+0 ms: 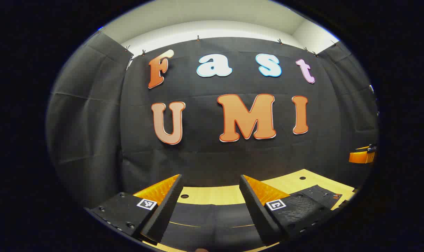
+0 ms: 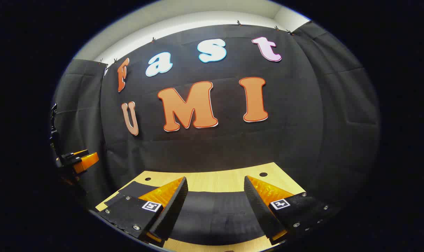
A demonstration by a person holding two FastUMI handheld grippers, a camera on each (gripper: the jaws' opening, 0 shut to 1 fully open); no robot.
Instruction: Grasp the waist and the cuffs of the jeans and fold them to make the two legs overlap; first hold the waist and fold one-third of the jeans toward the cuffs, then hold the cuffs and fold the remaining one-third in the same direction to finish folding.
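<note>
Spread apart and holding nothing, the left tool (image 1: pixel 210 196) hangs over the dark jeans (image 1: pixel 212 217) lying flat on the wooden table (image 1: pixel 215 194), the right tool (image 1: pixel 362 155) well off to its right. From the right gripper view, the right tool (image 2: pixel 215 196) also gapes empty above the jeans (image 2: pixel 215 213), bare table (image 2: pixel 215 180) ahead reaching the wall and the left tool (image 2: pixel 80 161) far left.

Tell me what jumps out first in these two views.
Each view's own gripper, left gripper and right gripper, stands open over dark jeans spread on a light wooden table. In the right gripper view, the left gripper hangs at the far left edge, above the table.
</note>
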